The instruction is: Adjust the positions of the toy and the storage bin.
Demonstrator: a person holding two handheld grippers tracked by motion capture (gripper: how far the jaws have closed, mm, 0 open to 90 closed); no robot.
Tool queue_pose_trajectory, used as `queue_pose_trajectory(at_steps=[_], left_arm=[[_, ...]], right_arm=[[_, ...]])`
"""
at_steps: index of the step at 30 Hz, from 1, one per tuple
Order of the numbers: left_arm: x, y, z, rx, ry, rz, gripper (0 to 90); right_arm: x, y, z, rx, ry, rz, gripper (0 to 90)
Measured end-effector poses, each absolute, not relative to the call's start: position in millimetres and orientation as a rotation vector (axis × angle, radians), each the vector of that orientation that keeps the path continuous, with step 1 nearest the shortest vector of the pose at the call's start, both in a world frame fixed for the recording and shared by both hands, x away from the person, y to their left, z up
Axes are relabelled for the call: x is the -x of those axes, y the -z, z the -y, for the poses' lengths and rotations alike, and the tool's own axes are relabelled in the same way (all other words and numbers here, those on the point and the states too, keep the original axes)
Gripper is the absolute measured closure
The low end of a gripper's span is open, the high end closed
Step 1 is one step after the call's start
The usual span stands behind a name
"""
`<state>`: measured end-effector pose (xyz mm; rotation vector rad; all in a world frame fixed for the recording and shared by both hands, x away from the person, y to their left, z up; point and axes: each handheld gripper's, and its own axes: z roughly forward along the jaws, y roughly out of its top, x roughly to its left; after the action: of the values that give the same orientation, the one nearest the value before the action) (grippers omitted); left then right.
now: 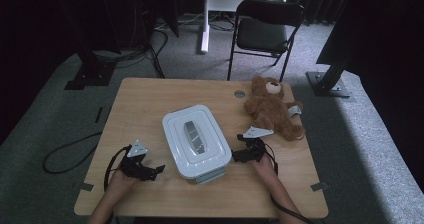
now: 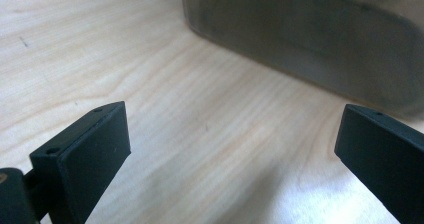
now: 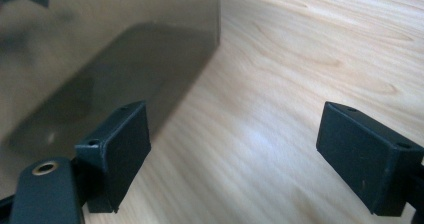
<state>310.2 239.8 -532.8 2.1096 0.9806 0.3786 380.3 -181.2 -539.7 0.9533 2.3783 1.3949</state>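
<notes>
Left gripper view fingers [image 2: 90, 154]: apart, nothing between.
Right gripper [image 1: 239, 155] fingers: apart, bare surface [image 3: 300, 84] between.
Lidded box [image 1: 196, 140]: mid-surface, between both grippers.
Handling: likely stiff, smooth plastic, slippery.
Hold: opposite side walls under lid rim.

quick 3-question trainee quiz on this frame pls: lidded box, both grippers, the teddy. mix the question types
1. True or false: the left gripper is clamped on the white lidded box.
2. Multiple choice: the teddy bear lies A) on the box lid, B) on the table at the far right, apart from the box, C) on the folding chair.
3. Short answer: how do the right gripper jaws stand, and is anything between them?

Key
1. False: its jaws are open beside the box, with bare table between them.
2. B
3. Wide open, with nothing between them, beside the box wall.
</notes>
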Motion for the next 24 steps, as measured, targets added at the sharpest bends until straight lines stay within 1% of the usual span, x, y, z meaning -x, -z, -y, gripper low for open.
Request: queue_pose_trajectory(at_steps=[5,9,12,24], left_arm=[[-306,534,-244,-2.110,-0.359,-0.959,1.9],[-302,534,-246,-2.136,-0.311,-0.942,1.9],[-301,534,-250,-2.132,-0.273,-0.966,1.8],[-288,532,-269,-2.154,-0.348,-1.026,1.9]], right_arm=[[-370,546,193,-0.981,-1.406,-2.386,13.1],[-360,548,205,-0.995,-1.381,-2.374,13.0],[-353,549,217,-1.047,-1.388,-2.357,12.9],[-327,552,257,-1.140,-1.283,-2.259,13.3]])
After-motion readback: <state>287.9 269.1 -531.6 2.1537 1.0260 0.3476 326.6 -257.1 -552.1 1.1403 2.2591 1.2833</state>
